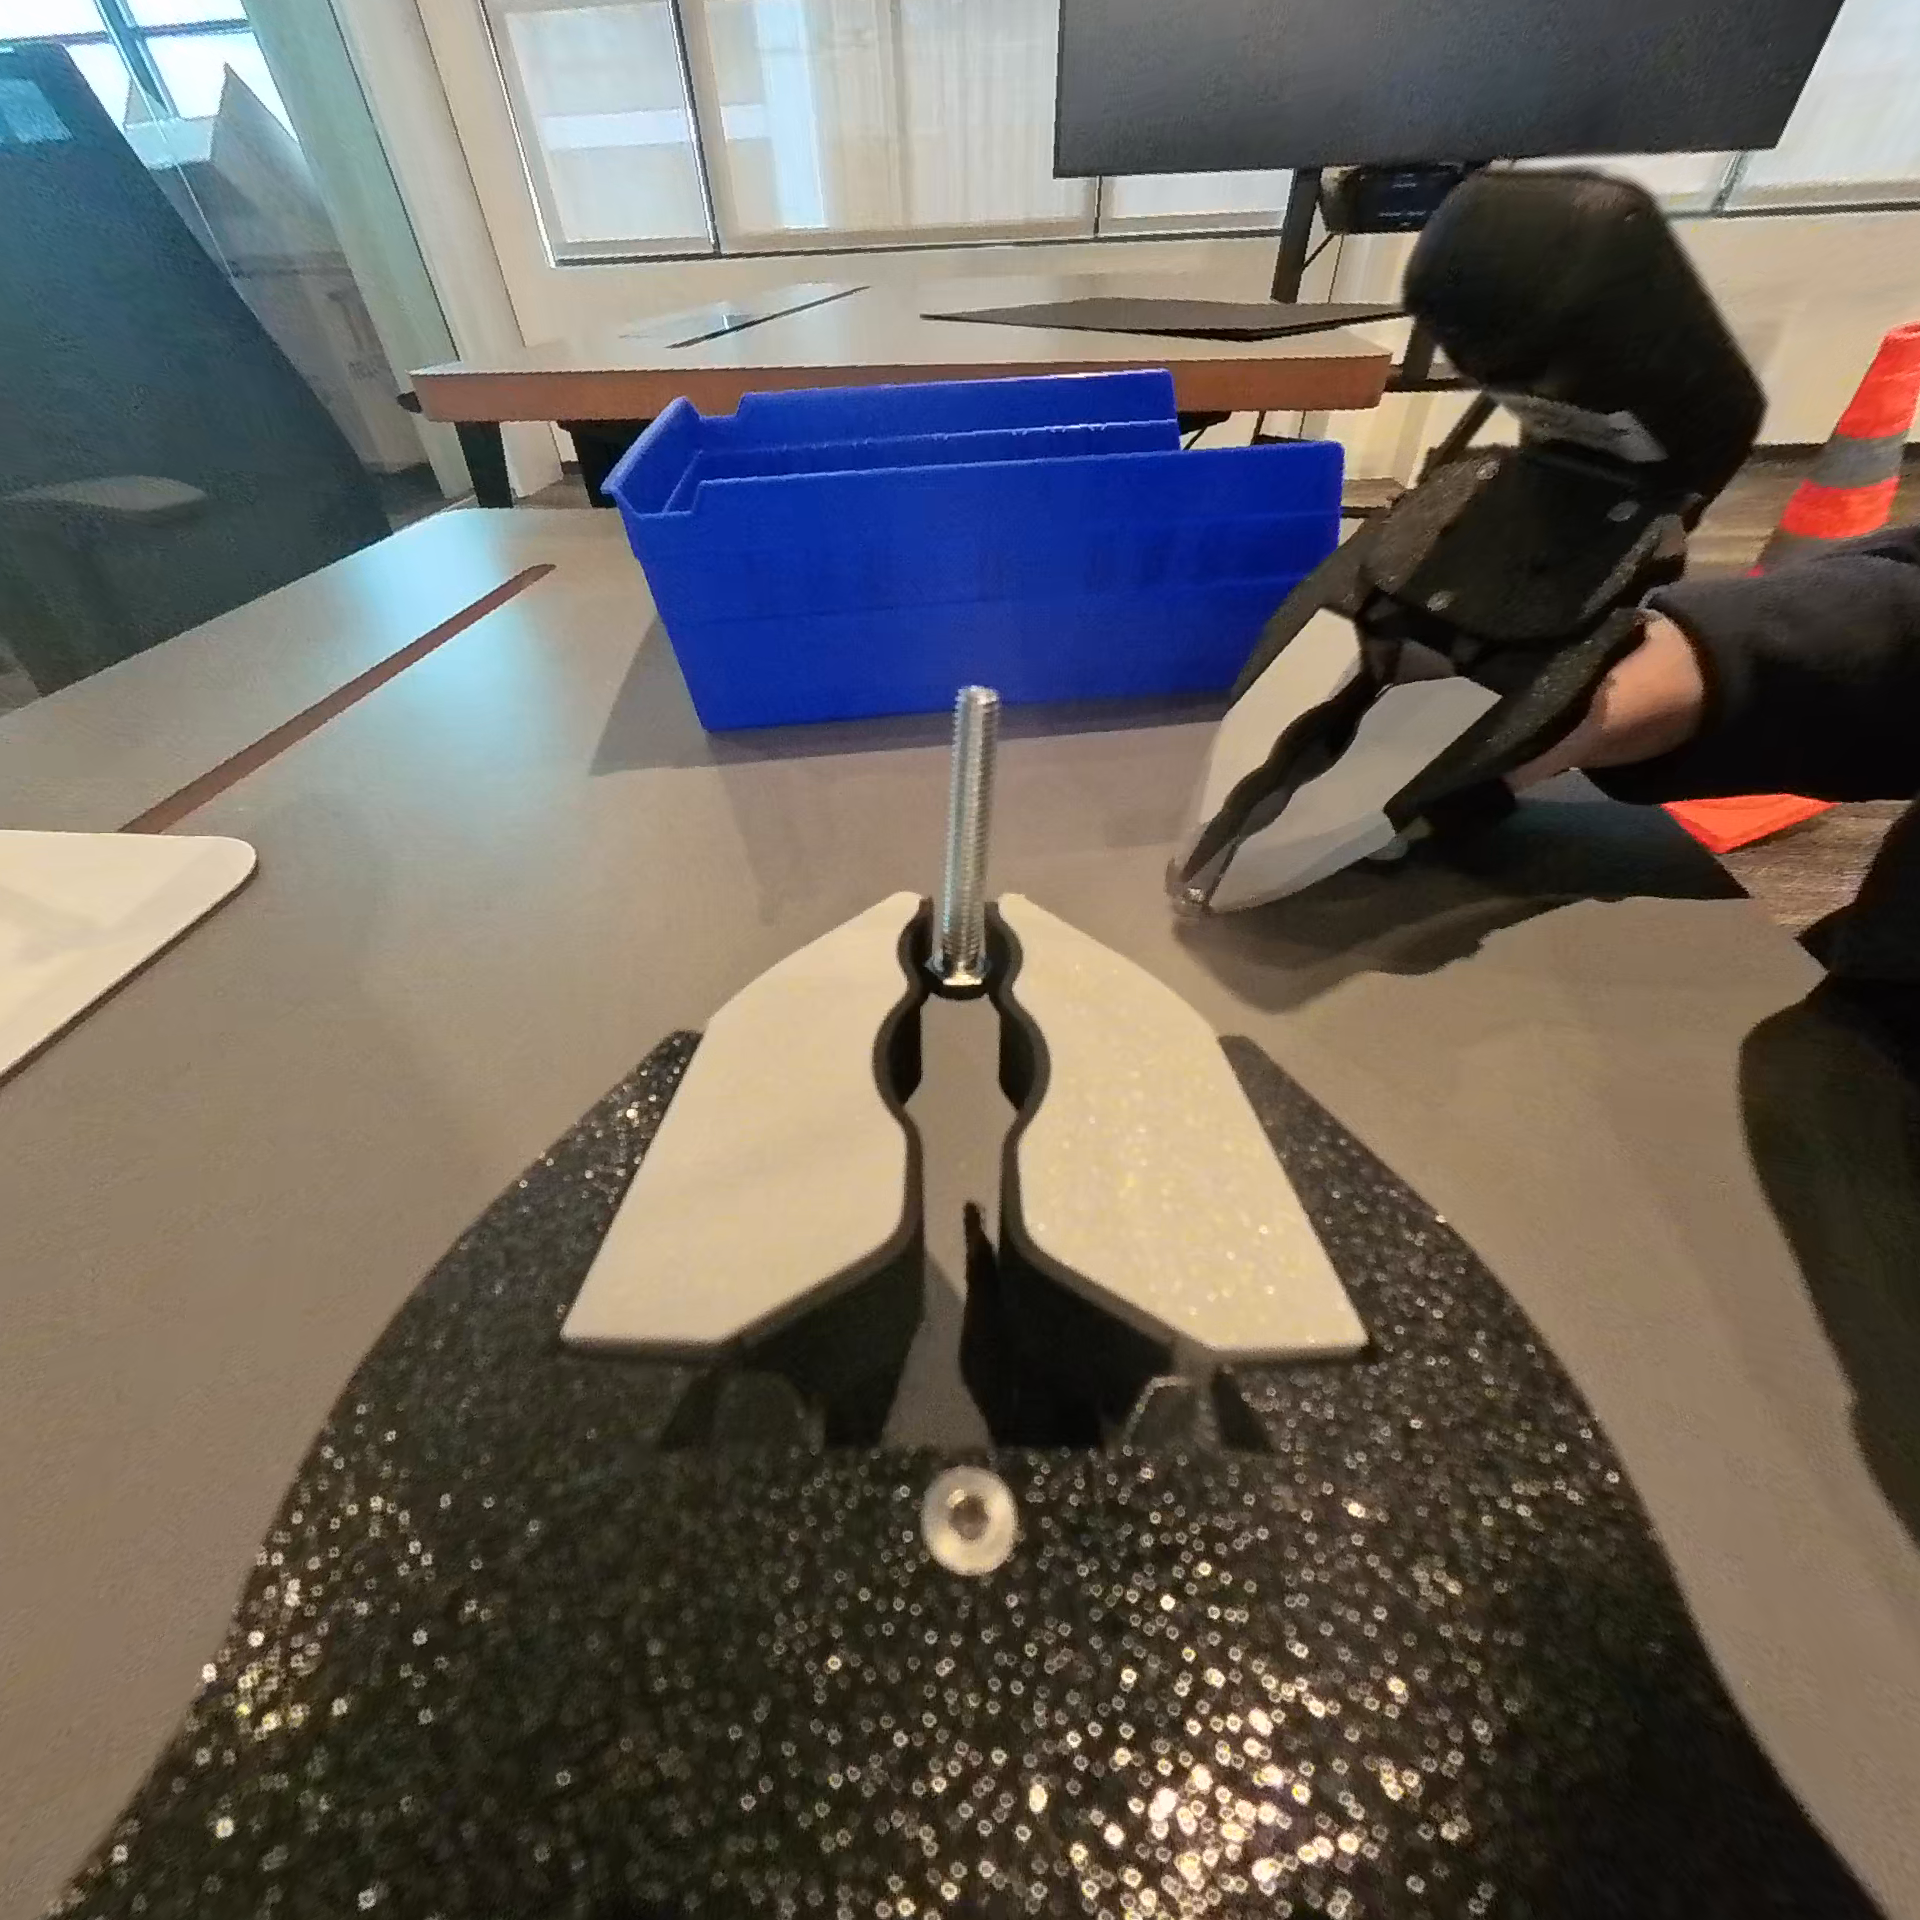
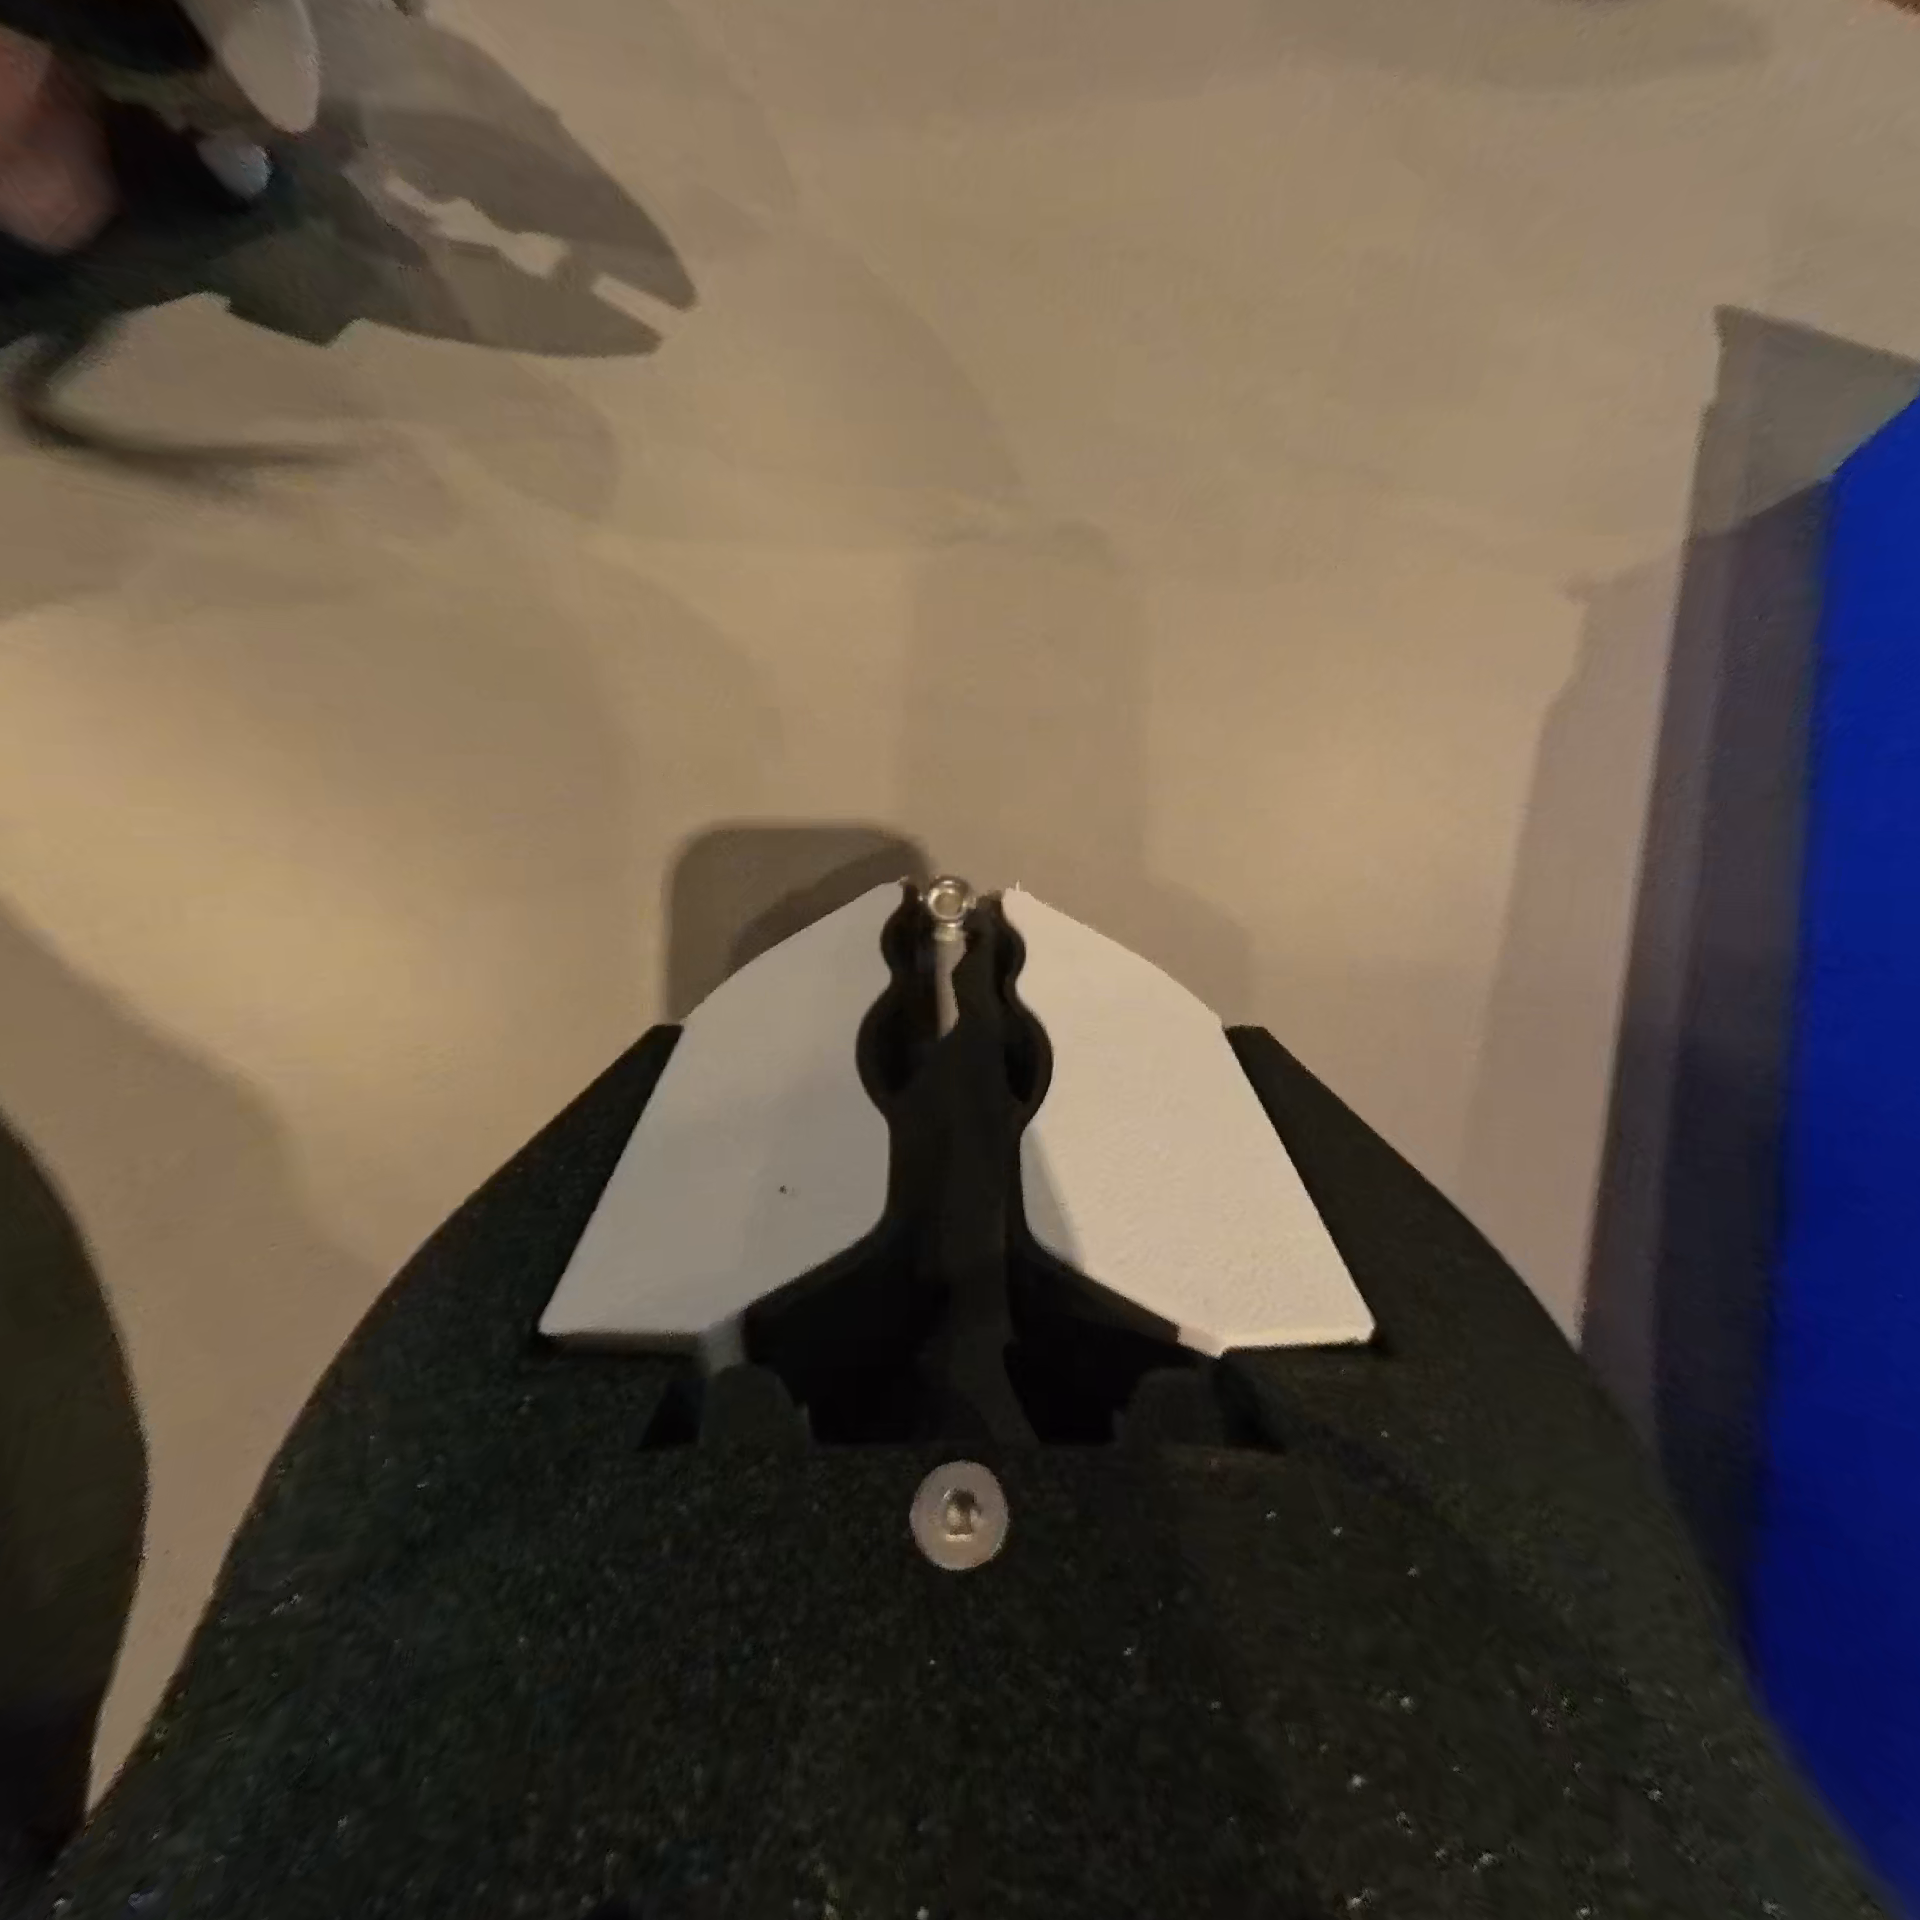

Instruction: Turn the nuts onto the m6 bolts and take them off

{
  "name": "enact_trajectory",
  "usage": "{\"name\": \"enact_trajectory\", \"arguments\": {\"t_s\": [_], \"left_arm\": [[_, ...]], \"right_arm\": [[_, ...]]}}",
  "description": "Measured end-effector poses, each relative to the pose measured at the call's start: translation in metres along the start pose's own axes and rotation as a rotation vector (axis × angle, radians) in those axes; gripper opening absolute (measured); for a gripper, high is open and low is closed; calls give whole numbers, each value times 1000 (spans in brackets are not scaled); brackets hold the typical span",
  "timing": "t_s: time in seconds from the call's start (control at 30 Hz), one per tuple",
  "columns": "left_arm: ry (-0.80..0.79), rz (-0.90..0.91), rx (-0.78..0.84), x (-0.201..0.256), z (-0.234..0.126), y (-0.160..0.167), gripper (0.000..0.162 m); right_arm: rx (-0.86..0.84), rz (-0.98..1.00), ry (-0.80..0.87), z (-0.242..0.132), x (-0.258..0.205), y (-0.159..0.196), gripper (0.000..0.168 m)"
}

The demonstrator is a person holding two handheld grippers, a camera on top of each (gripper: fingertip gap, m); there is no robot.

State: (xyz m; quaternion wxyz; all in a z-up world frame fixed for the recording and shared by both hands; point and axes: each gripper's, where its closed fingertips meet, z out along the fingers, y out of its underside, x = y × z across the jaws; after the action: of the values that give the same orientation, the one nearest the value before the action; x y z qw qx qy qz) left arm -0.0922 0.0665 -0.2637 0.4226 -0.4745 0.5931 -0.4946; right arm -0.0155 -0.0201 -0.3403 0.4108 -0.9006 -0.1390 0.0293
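Note:
My left gripper (image 1: 961,935) is shut on the head of a silver bolt (image 1: 971,810). The bolt stands upright with its bare thread pointing up, just above the grey table (image 1: 416,831). My right gripper (image 2: 951,902) points down at the table with its tips on or just above it. It is shut on a small silver nut (image 2: 948,896) at the very tips. In the left wrist view the right gripper (image 1: 1195,894) sits to the right of the bolt, well apart from it. The left gripper (image 2: 239,135) shows blurred at the top left of the right wrist view.
A blue plastic bin (image 1: 977,592) stands behind the bolt and fills the right edge of the right wrist view (image 2: 1849,935). A white pad (image 1: 104,914) lies at the left. A person's hand and dark sleeve (image 1: 1766,675) hold the right gripper. An orange cone (image 1: 1870,457) stands beyond. Spacing between my two grippers at the tips: around 15 centimeters.

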Motion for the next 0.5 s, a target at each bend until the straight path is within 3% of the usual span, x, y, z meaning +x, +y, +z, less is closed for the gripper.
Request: {"name": "enact_trajectory", "arguments": {"t_s": [0.27, 0.5], "left_arm": [[4, 1, -4, 1, 0, 0, 9], [51, -3, -9, 6, 1, 1, 9]], "right_arm": [[18, 2, -9, 4, -3, -10, 11], [341, -132, -160, -17, -28, -139, 10]]}}
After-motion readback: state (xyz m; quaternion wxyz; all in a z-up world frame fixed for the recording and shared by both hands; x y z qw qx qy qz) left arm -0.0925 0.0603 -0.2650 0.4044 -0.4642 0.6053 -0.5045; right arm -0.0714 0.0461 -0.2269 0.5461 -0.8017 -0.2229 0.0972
